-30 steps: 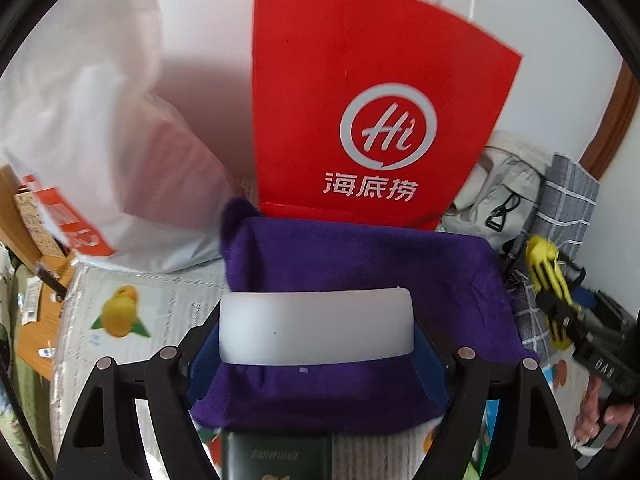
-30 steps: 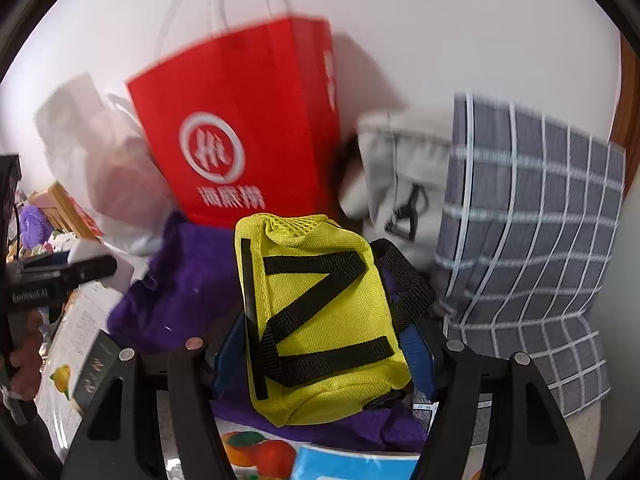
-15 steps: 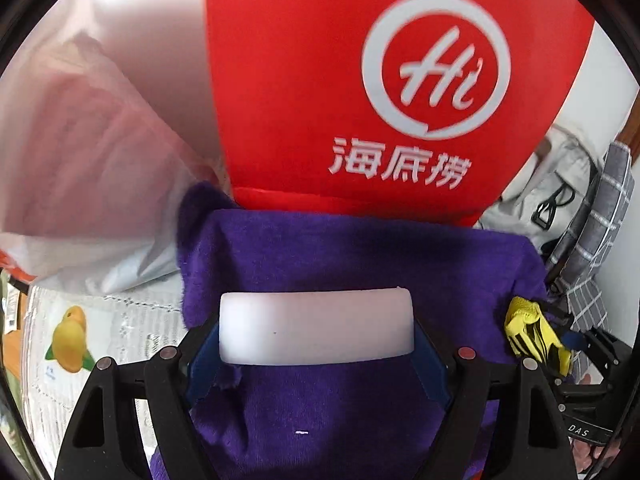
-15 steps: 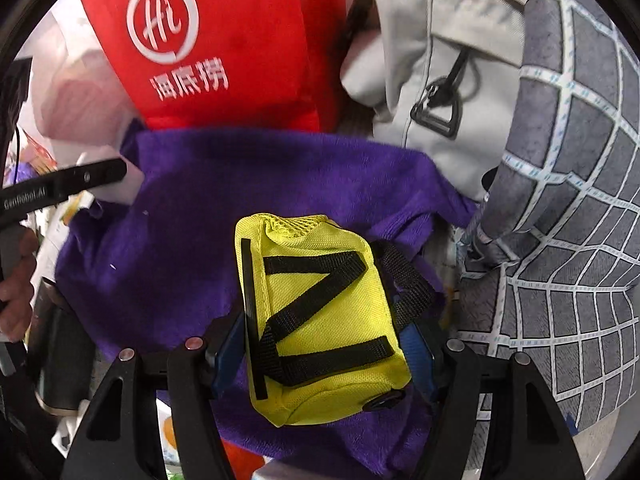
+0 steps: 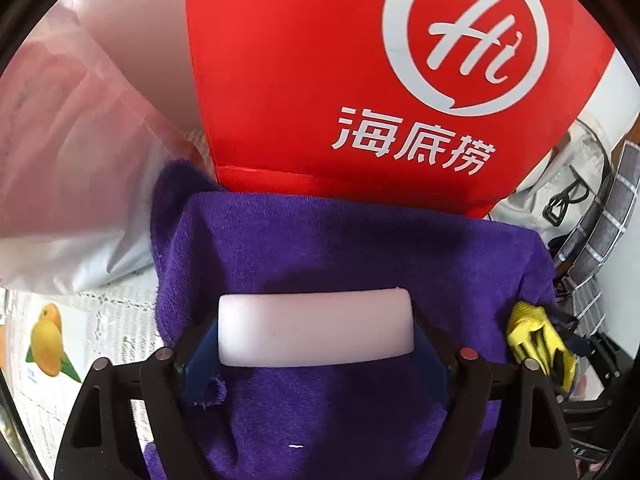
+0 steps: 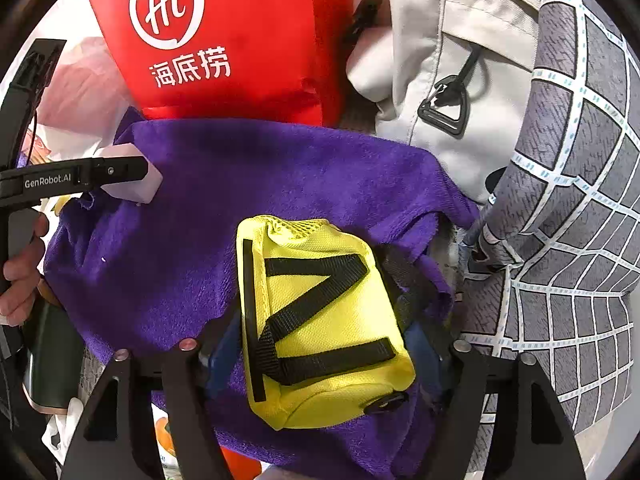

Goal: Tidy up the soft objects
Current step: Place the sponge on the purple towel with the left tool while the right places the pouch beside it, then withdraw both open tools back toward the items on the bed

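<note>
Step in hand: I am setting two soft things down on the purple towel [image 5: 340, 248], one from each hand, so I am judging this as the put-down and let-go part of the tidying
Left gripper [image 5: 316, 344]: my jaws have just been opening, with the white foam block [image 5: 316, 330] lying crosswise between them; its ends are sitting right at the blue pads, and I cannot tell whether the pads are pressing it or only flanking it
Right gripper [image 6: 328, 332]: my jaws here have just been opening too, with the yellow pouch [image 6: 320, 320] with black straps between them; again I cannot tell whether the pads are gripping it or have let go
Where the things are lying: the block is near the towel's left part and the pouch near its right edge, well apart from each other
Surroundings: the red paper bag [image 5: 360, 80] is standing just behind the towel, and the pale backpack [image 6: 440, 60] and checked cushion [image 6: 580, 200] are crowding the pouch's side
Next move: I am expecting to widen both jaws until the pads are clear, then lift straight back without dragging the towel or snagging a pouch strap
</note>
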